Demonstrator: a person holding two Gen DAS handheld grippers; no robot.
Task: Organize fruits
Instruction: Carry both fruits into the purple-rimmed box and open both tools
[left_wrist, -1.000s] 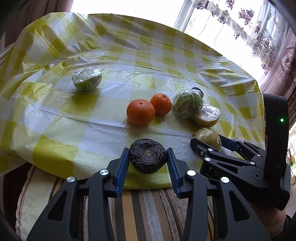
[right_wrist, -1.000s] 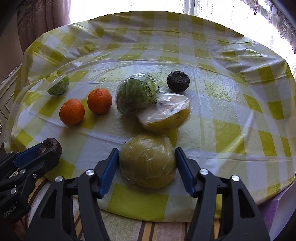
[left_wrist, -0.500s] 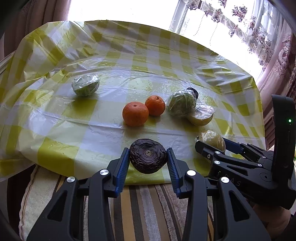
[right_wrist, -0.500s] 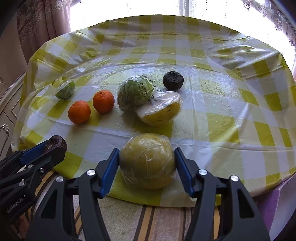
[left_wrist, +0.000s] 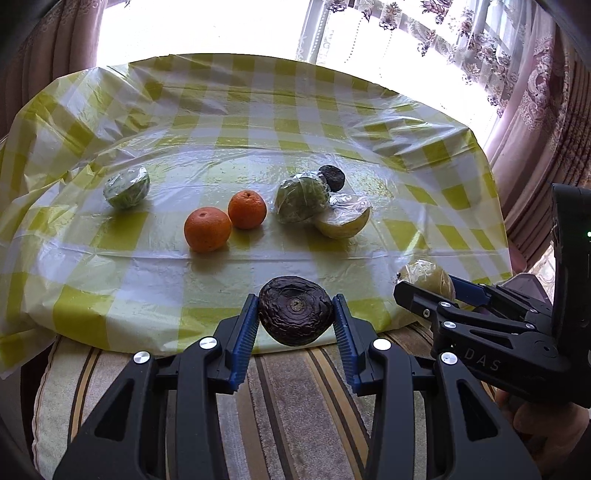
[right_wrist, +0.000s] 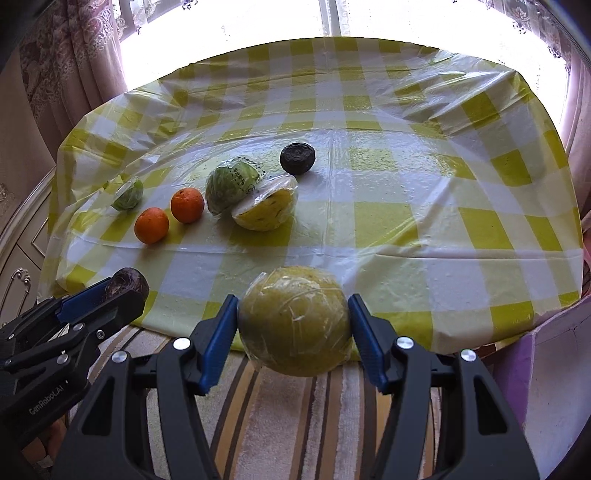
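Fruit fills both grippers: the left gripper (left_wrist: 295, 322) pinches a wrinkled dark fruit (left_wrist: 294, 314), and the right gripper (right_wrist: 291, 325) clamps a wrapped yellow melon (right_wrist: 295, 319), both held off the table's (right_wrist: 424, 192) six o'clock edge. At eleven o'clock lie two oranges (right_wrist: 170, 214), a wrapped cabbage (right_wrist: 231, 182) and a cut melon half (right_wrist: 266, 208).
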